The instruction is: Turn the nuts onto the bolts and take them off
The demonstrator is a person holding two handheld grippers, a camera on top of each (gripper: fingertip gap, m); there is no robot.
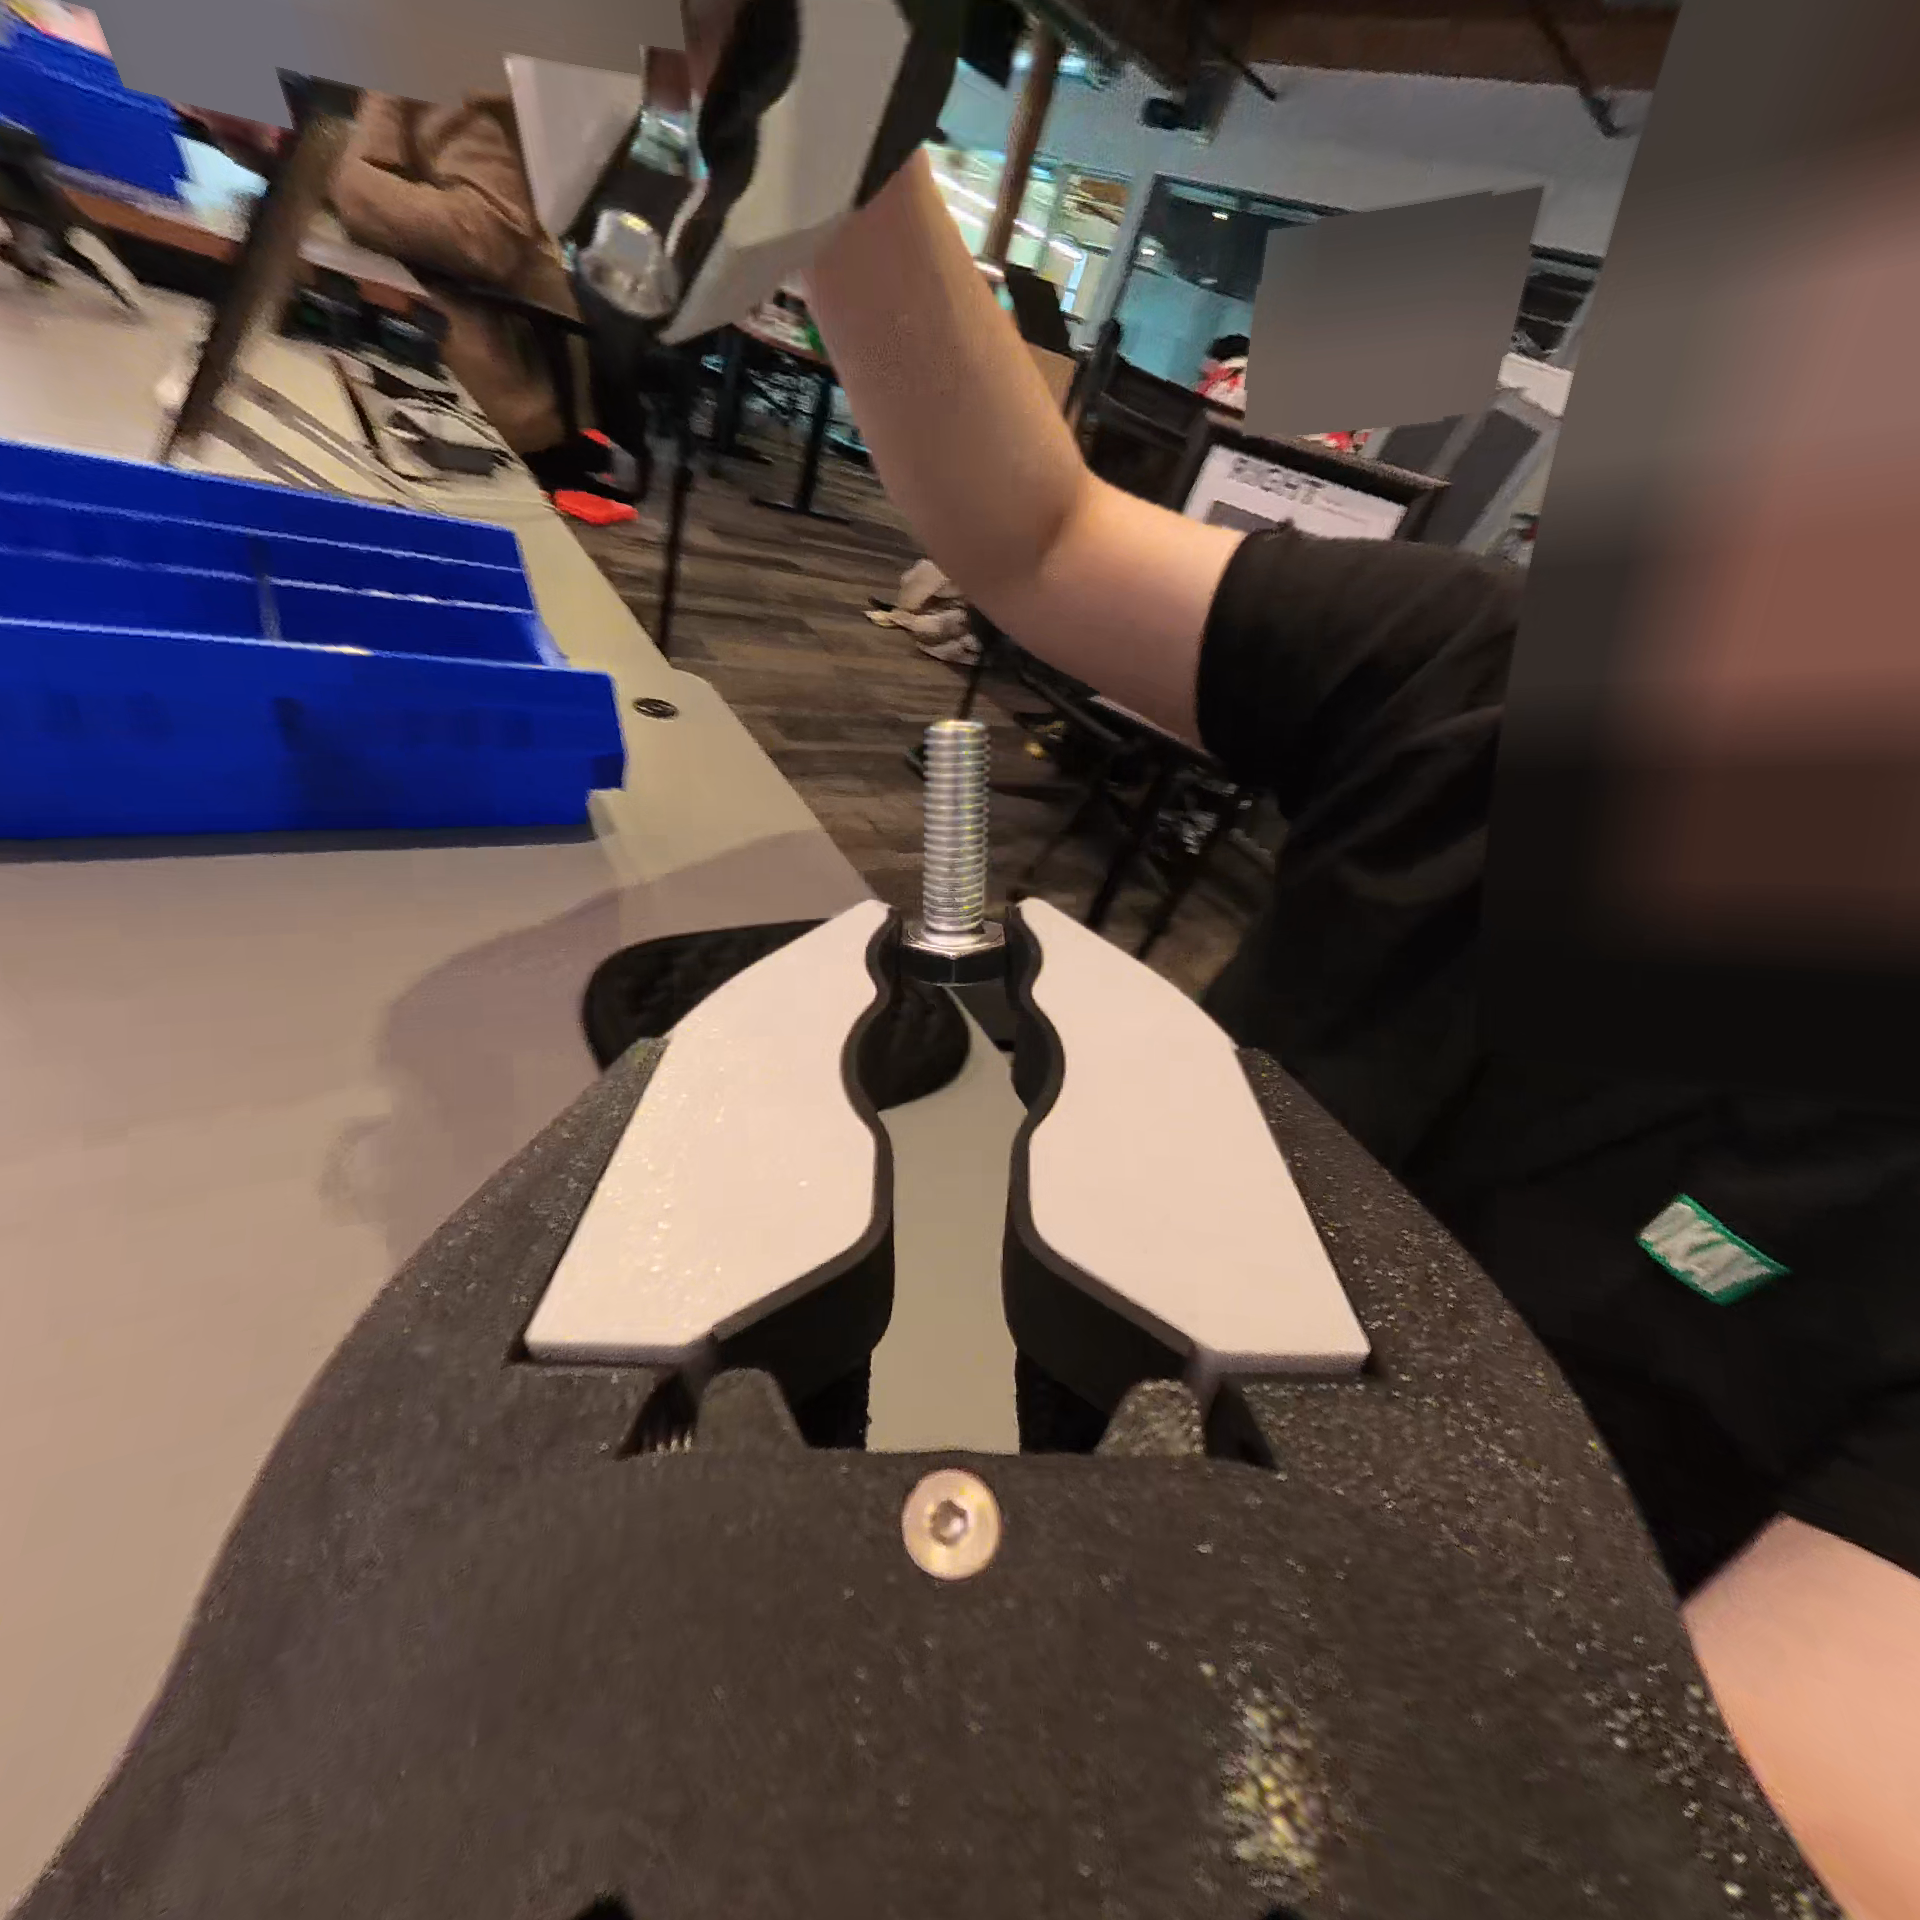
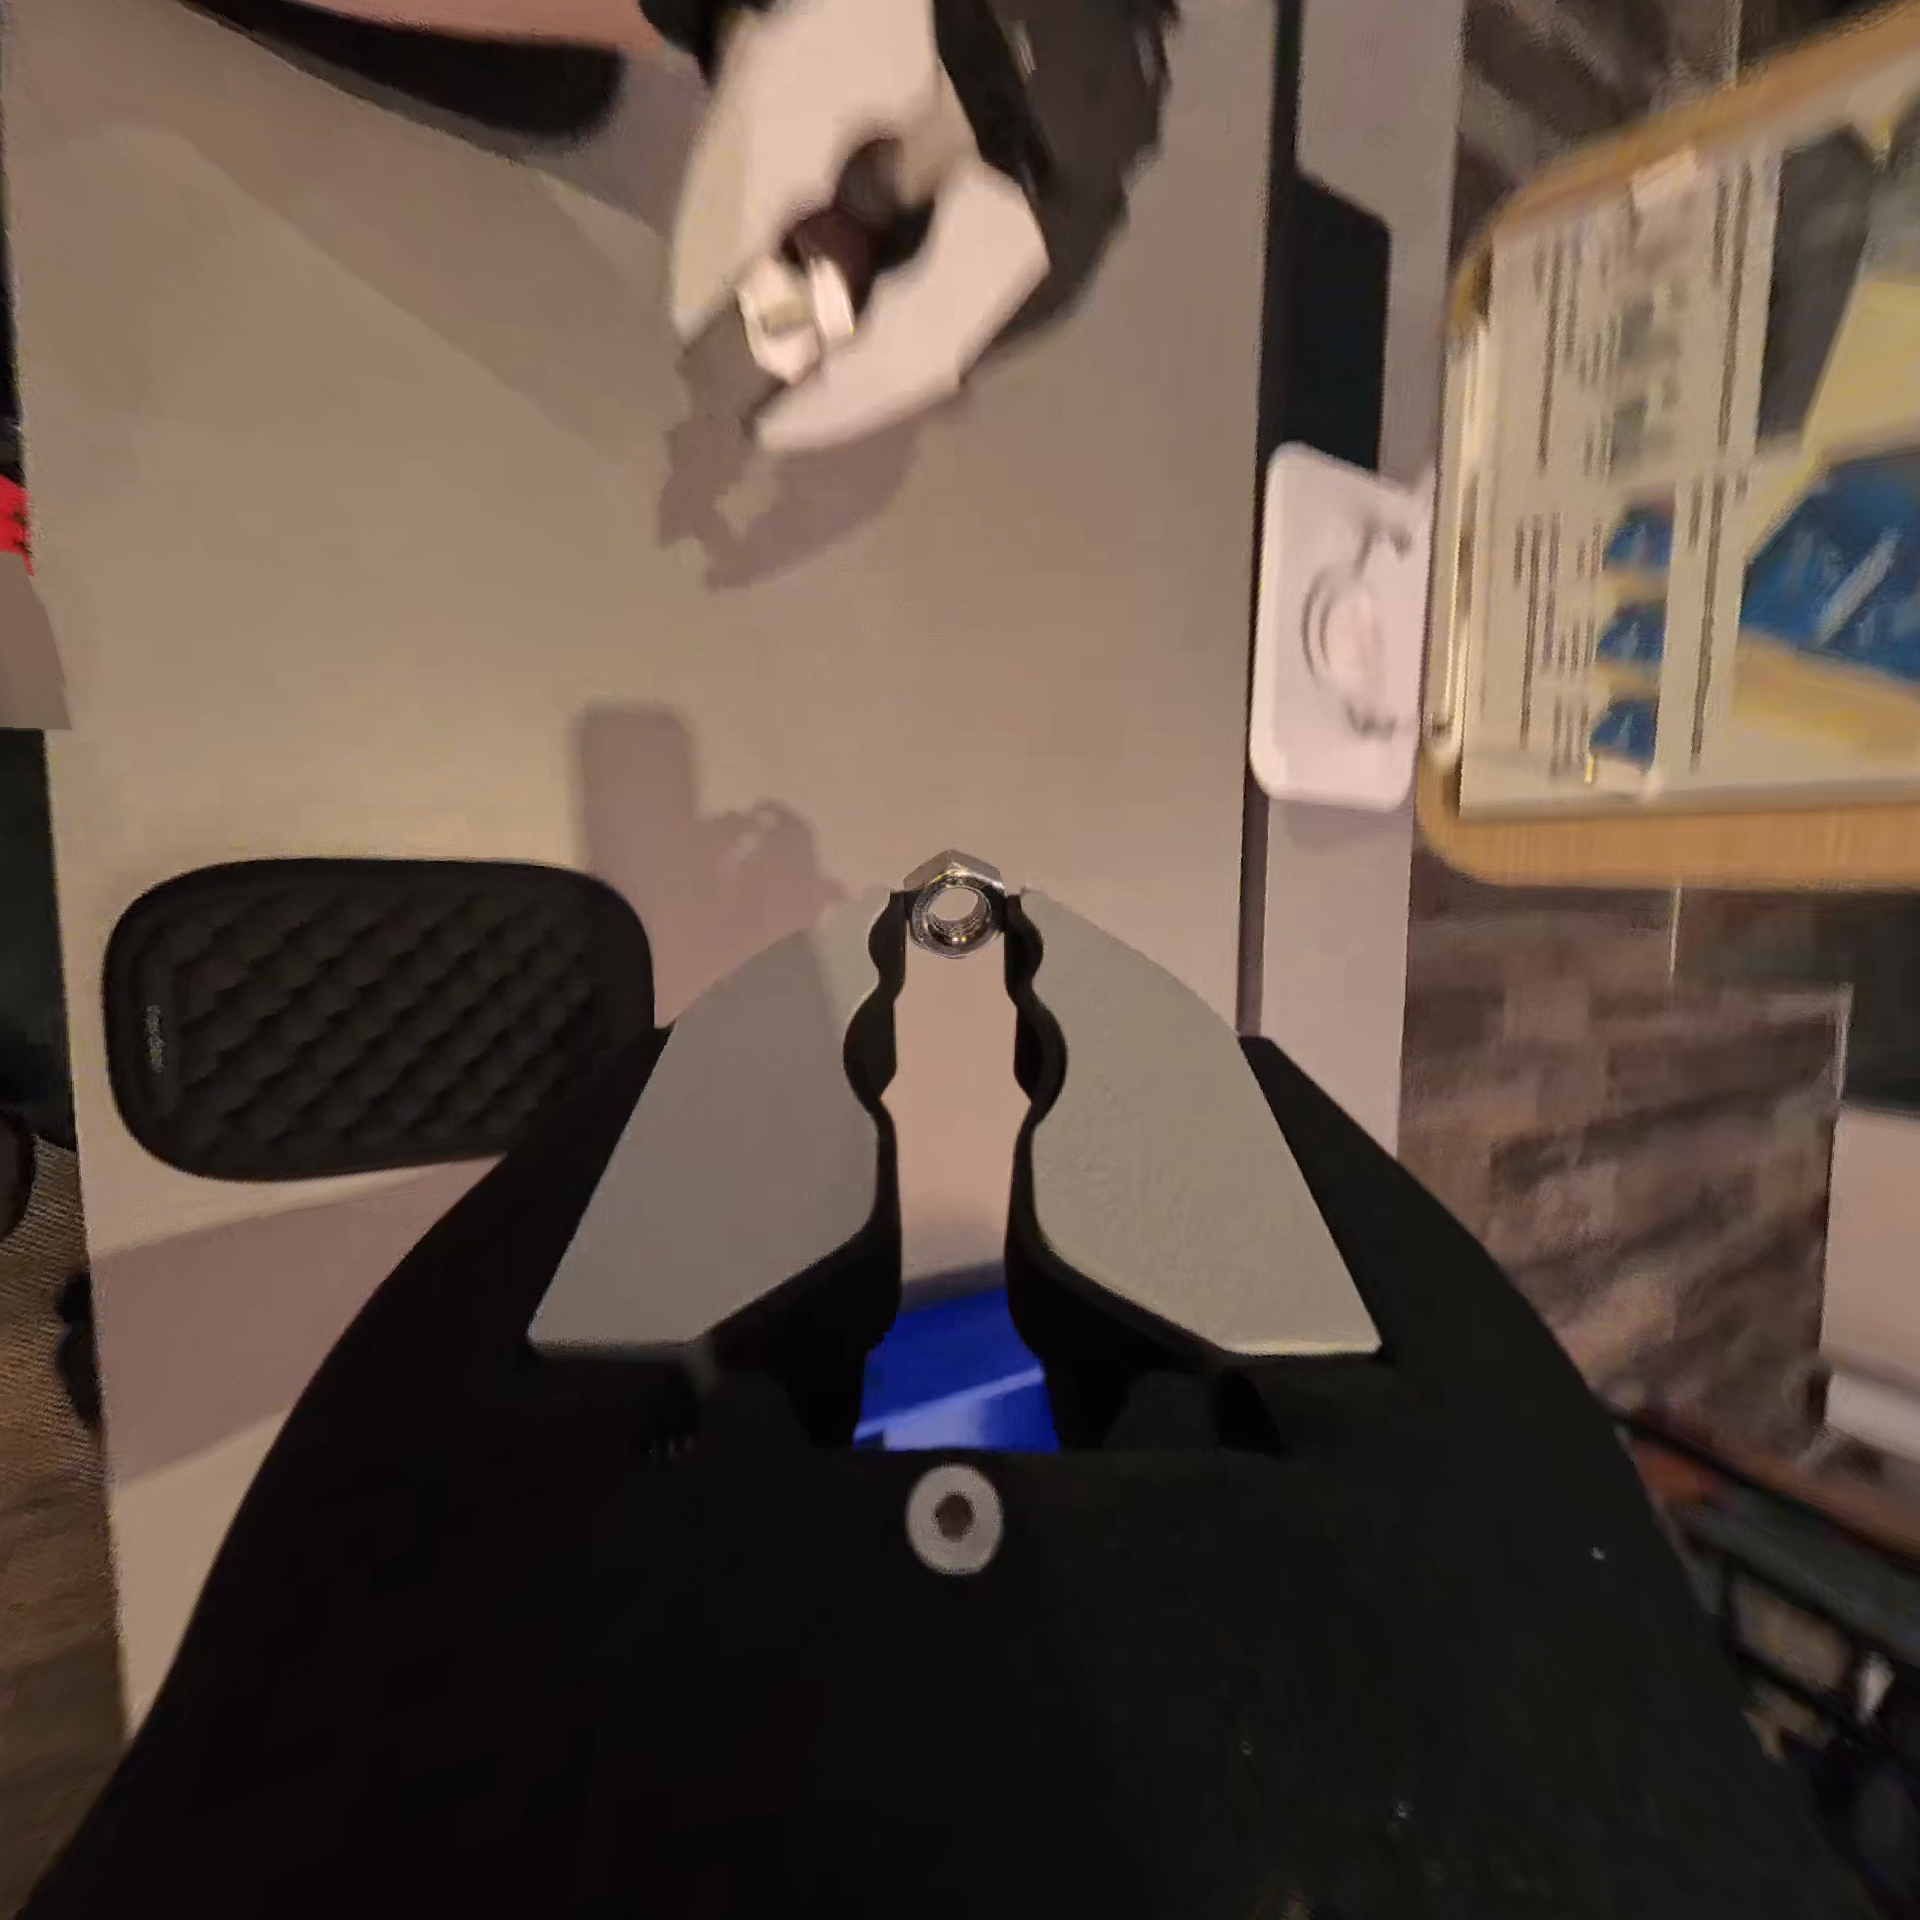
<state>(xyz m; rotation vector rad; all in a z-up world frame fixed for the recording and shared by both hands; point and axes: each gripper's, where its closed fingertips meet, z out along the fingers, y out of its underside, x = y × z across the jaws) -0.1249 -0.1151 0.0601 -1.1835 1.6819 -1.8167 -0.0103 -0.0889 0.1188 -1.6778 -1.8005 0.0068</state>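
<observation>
My left gripper is shut on the hex head of a silver bolt, whose bare threaded shaft stands upright above the fingertips. My right gripper is shut on a silver hex nut at its fingertips, with the nut's hole facing the camera. In the left wrist view the right gripper hangs high above the bolt with the nut in it, well apart from the bolt. In the right wrist view the left gripper and the bolt show blurred at the top.
A blue divided bin sits on the grey table at the left. A black textured pad lies on the table. A wooden tray with printed sheets and a white plastic piece are at the right. A person in a black shirt is close by. Left tips to right tips: about 15 cm.
</observation>
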